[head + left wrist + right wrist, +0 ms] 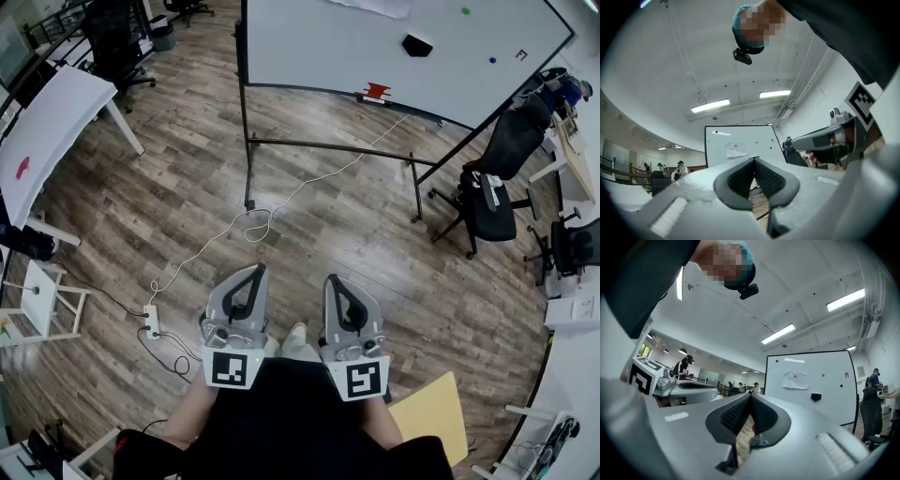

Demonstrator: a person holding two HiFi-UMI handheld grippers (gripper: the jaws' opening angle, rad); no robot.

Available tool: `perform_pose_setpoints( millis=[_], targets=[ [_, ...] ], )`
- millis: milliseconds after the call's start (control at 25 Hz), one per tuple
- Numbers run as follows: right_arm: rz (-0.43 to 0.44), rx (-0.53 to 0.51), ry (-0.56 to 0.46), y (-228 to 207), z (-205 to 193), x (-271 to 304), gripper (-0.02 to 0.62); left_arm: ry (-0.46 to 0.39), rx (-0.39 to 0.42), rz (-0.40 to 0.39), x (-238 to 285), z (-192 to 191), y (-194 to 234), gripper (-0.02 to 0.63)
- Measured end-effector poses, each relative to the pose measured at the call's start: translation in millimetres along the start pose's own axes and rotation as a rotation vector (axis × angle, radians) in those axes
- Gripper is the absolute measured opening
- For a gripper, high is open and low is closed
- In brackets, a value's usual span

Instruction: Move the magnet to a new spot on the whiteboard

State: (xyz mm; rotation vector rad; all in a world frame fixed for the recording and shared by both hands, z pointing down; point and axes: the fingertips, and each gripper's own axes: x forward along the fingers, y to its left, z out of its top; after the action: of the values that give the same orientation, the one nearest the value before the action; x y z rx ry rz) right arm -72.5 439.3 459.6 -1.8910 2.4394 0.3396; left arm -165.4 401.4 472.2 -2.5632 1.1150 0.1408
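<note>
Well back from the whiteboard (319,47), the left gripper (257,272) and right gripper (331,281) are held side by side close to the person's body, each with its jaws pressed together on nothing. A green magnet (466,11) and a blue magnet (492,59) stick to the board's right half, near a black eraser (417,44).

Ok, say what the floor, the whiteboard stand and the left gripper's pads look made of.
Floor: wood or wood-look laminate; grained planks, slight sheen.
Whiteboard stand: likely black painted metal; thin straight tubes.
Left gripper pads: probably matte black rubber; finely ribbed face.
</note>
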Motion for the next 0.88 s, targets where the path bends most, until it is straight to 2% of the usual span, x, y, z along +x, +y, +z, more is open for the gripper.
perform_pose_setpoints(
  millis=[400,640,880],
  targets=[
    [0.0,0.003,0.011,11,0,6,0.0,0.005,-0.006,-0.005,-8,-2,6,0.002],
    [0.009,-0.014,0.013,26,1,19,-0.002,-0.001,-0.003,0.012,-15,-6,27,0.002],
    [0.021,-0.019,-0.033,47,5,34,0.002,-0.022,-0.006,0.037,-25,-12,56,0.002]
  ],
)
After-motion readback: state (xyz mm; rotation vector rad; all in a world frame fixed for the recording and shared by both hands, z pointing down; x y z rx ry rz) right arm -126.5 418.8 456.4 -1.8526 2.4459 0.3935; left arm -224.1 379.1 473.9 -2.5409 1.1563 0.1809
